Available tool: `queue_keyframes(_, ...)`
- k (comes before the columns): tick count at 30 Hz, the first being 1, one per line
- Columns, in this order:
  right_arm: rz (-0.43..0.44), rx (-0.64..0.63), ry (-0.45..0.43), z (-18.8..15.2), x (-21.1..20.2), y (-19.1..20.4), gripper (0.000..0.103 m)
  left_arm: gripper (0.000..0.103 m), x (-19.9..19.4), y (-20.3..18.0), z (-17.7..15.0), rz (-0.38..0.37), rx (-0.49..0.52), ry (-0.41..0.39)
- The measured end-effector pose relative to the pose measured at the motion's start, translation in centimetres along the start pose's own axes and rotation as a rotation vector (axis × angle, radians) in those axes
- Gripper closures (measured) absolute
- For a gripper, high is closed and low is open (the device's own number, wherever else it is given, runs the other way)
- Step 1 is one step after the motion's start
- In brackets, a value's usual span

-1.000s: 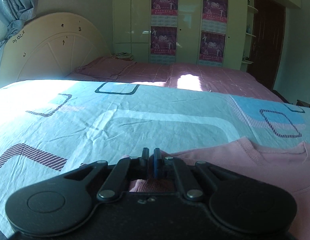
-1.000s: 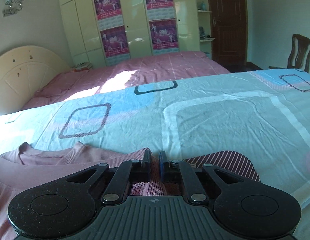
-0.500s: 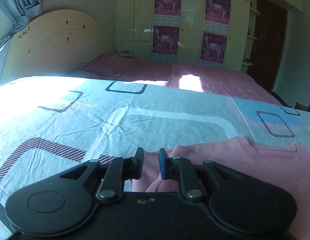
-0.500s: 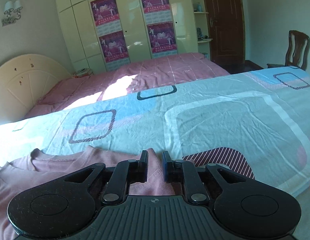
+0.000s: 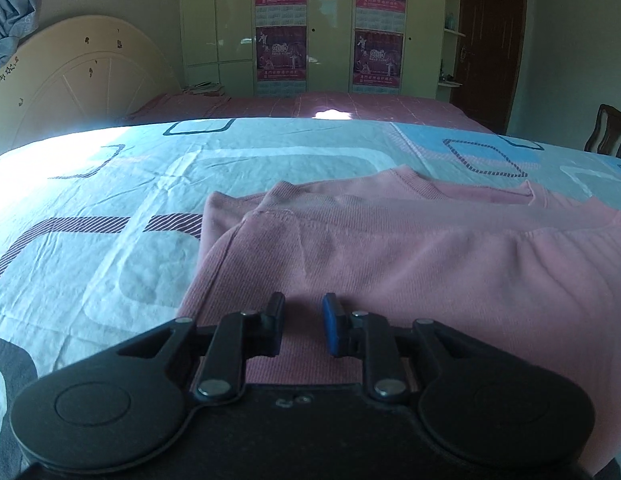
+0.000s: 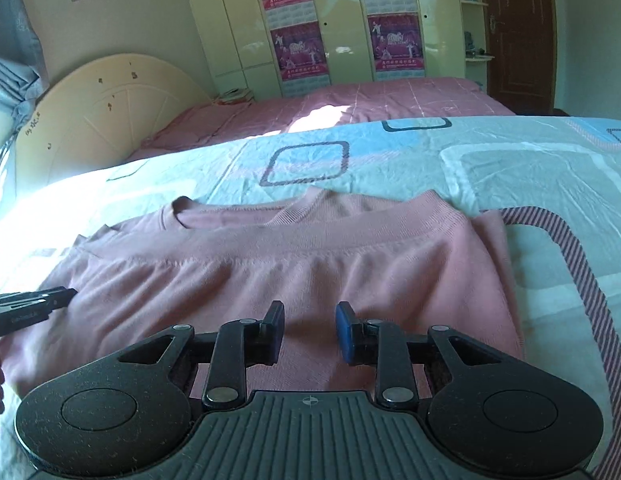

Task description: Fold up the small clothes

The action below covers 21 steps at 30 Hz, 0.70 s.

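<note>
A pink knit top (image 5: pixel 410 256) lies folded over on the patterned bedsheet (image 5: pixel 110 208), its hem laid up near the neckline. My left gripper (image 5: pixel 303 322) is open and empty, over the garment's left part. In the right wrist view the same pink top (image 6: pixel 294 264) lies flat, neckline at the far side. My right gripper (image 6: pixel 310 330) is open and empty over the garment's near right part. The left gripper's tip (image 6: pixel 50 298) shows at the left edge of that view.
The light blue sheet with square patterns (image 6: pixel 510 168) spreads all around the garment. A second bed with a pink cover (image 6: pixel 350 104) stands behind, then a cream headboard (image 6: pixel 102 108), a wardrobe with posters (image 5: pixel 334 28), a dark door (image 6: pixel 518 28) and a chair (image 5: pixel 606 128).
Both grippers were shut on the pink top's edge, carried it forward over the garment, opened, let go, and pulled back. The top now lies folded.
</note>
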State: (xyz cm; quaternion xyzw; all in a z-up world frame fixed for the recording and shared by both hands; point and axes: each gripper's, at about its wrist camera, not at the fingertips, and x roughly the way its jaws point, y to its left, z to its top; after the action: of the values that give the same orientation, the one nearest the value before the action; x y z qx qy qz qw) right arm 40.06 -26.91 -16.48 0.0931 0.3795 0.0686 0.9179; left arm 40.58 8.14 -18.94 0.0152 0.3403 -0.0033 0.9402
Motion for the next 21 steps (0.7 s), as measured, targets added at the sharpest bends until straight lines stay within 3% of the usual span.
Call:
queue_keyframes(3,-0.113,-0.004,0.037,-1.1,0.3,-2.5,0.075,0.081,-0.3,0.5,-0.2,0.011,0.001,-0.004)
queue_keyframes(5,-0.113,-0.014,0.025,-1.7,-0.4,-3.5,0.075,0.081,-0.3,0.7,-0.1,0.014,-0.016,0.002)
queue_keyframes(8,-0.198,-0.098,0.041,-1.9,-0.7,-3.2,0.075,0.081,-0.4,1.1,0.3,0.021,-0.048,0.025)
queue_keyframes(11,-0.193,-0.069,0.040,-1.8,-1.6,-2.9,0.075,0.082,-1.1,1.0,0.6,0.035,-0.050,0.045)
queue_keyframes(15,-0.068,-0.021,-0.022,-1.2,-3.8,-1.0,0.075,0.084,-3.3,0.9,1.1,0.002,-0.131,0.047)
queue_keyframes(18,-0.049,-0.054,0.004,-1.6,-3.5,0.7,0.075,0.081,-4.8,-0.5,1.3,-0.028,-0.120,0.039)
queue_keyframes(21,-0.054,-0.044,0.044,-2.5,-3.0,0.9,0.075,0.078,-4.7,-1.3,0.8,-0.035,-0.120,0.080)
